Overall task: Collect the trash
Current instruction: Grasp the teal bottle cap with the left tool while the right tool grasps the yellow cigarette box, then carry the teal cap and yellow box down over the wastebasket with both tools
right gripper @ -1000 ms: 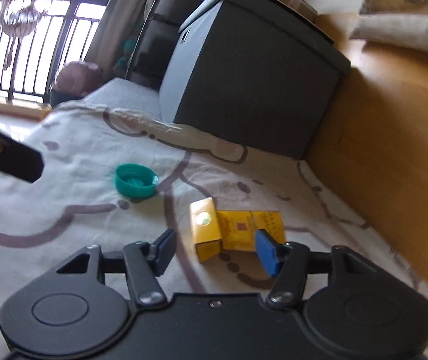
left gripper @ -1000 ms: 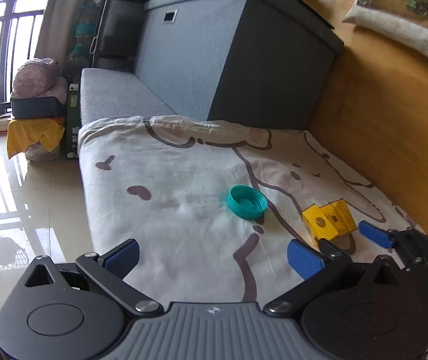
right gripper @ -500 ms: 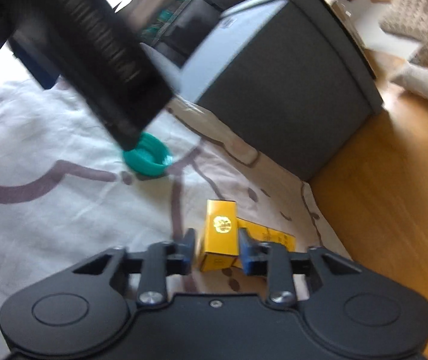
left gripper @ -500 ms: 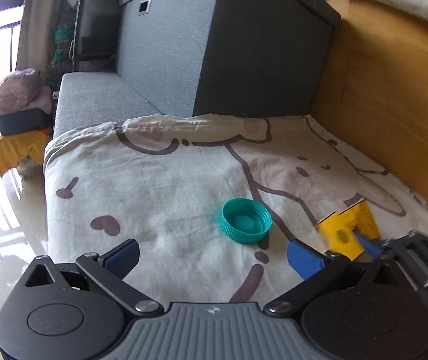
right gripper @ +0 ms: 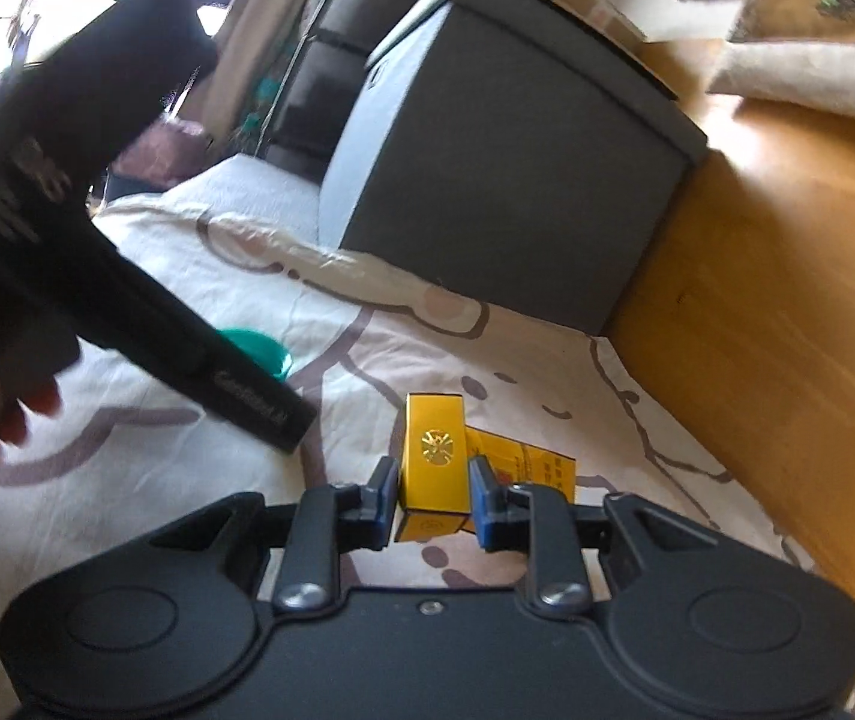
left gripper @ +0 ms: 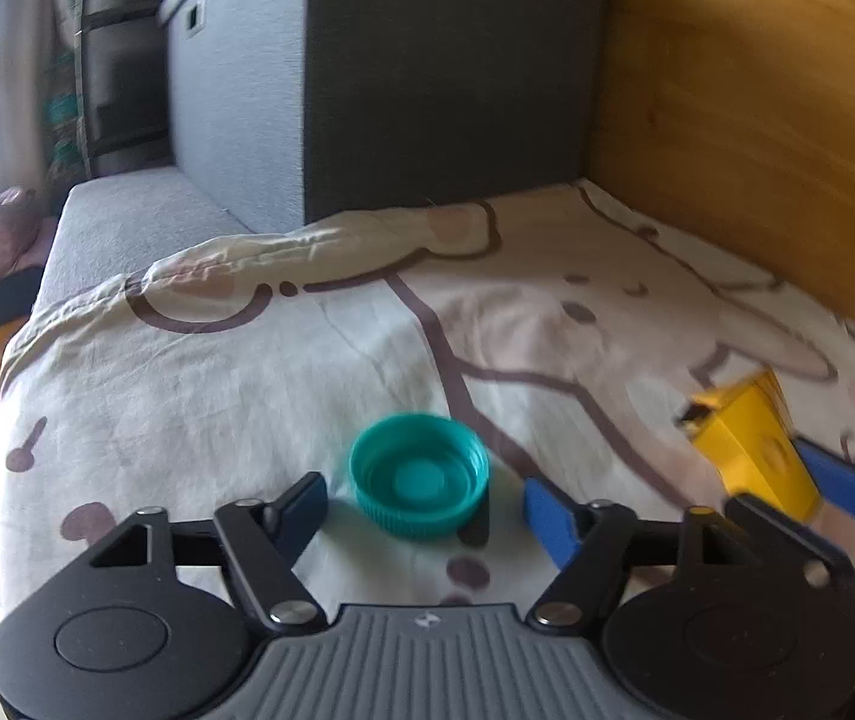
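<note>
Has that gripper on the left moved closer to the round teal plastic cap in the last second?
Yes. The left gripper has advanced across the patterned bedsheet towards the dark grey storage box; the round teal plastic cap now sits between its open fingers.

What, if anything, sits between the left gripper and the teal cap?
Nothing visible. The cap lies open side up on the sheet, straight ahead between the open left gripper fingers. The yellow box is off to the side, in the right gripper.

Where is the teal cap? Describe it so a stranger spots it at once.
Start at the big grey storage box against the wooden wall; the cream cartoon-print blanket spreads out before it. On that blanket, between the open left claw's fingers, lies the teal bottle cap, hollow side up: round and ribbed, unlike the yellow box nearby.
</note>
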A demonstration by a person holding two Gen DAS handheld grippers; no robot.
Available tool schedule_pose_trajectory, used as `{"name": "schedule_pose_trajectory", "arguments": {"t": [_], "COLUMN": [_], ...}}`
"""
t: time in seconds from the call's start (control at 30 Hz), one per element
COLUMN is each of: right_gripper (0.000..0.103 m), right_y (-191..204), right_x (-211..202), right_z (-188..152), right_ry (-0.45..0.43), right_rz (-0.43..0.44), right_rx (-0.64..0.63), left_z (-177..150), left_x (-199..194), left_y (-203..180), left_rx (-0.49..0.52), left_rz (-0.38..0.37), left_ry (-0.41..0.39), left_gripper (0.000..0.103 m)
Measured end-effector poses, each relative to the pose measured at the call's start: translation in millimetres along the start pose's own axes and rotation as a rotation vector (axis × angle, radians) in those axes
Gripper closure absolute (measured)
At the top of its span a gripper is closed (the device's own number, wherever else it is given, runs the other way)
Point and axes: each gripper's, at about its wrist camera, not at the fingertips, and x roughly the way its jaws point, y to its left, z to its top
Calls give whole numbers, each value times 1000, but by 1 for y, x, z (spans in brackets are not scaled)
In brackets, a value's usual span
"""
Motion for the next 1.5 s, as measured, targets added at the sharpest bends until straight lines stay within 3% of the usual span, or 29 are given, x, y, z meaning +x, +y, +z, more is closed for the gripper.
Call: {"name": "schedule_pose_trajectory", "arguments": {"t": [0.13,0.4,0.63,0.87,1.07,1.5], "right_gripper": [78,79,79,79,79,79], "right_y": [-7,-20,-17,-19,-29,-23], "right_x": [-2,-16,-30,-55,-79,-138], "right_z": [1,4,1,3,4,23], "right_ry": [-12,-57,-51,-46,-24,6], "right_rz": [12,102,148,143,160,144], "right_rx": [47,178,236,311,415,443], "left_z": [2,-8,-16,-23,-34,-53], "left_x": [4,-20,-71,-122,-156,-227], "left_y": [-1,6,12,15,19,44], "left_rx": [3,-2,8,24,36,-15], "left_rz": [35,49,84,94,114,121], "left_ry": [-11,-37,-95,-136,-127,-128], "left_gripper": [53,53,53,53,53,53]}}
